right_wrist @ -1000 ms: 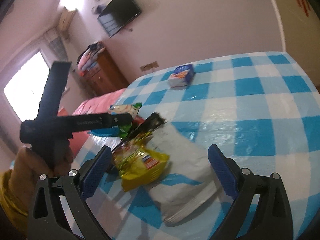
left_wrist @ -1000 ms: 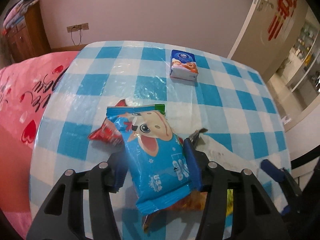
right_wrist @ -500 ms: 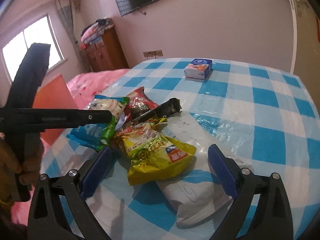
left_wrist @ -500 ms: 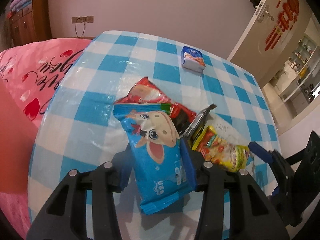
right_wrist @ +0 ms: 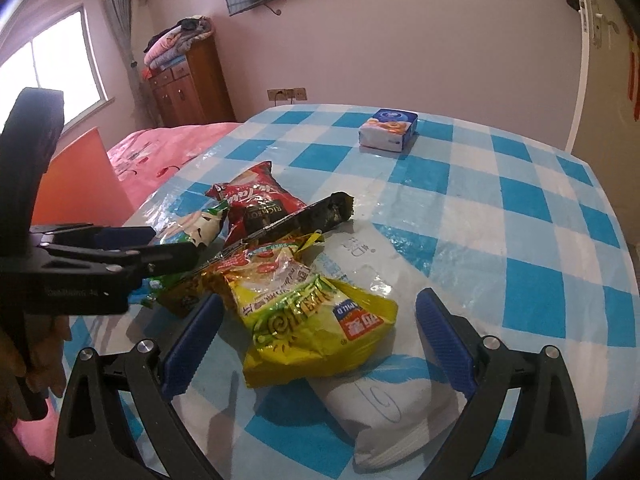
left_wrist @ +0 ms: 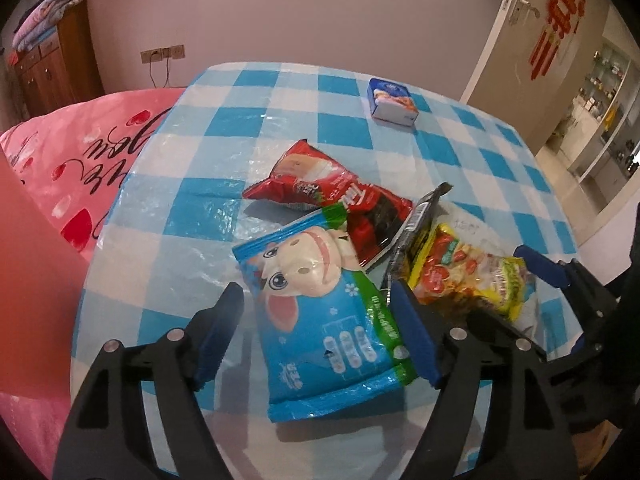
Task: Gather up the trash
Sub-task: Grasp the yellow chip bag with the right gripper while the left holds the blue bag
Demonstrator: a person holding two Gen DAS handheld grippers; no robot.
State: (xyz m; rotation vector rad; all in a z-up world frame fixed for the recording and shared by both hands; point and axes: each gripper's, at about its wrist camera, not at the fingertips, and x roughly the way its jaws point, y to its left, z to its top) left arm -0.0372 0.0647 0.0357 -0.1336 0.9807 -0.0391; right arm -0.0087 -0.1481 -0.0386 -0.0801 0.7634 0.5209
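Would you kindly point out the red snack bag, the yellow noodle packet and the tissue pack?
red snack bag (left_wrist: 320, 192), left wrist view, its printed front.
yellow noodle packet (right_wrist: 316, 320), right wrist view, its middle.
tissue pack (right_wrist: 388, 128), right wrist view, its top face.

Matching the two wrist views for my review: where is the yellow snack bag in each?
Left wrist: yellow bag at right of centre, beyond the right finger.
Right wrist: yellow bag at lower centre, between the fingers.
Shared landmark: tissue pack at the far table edge.
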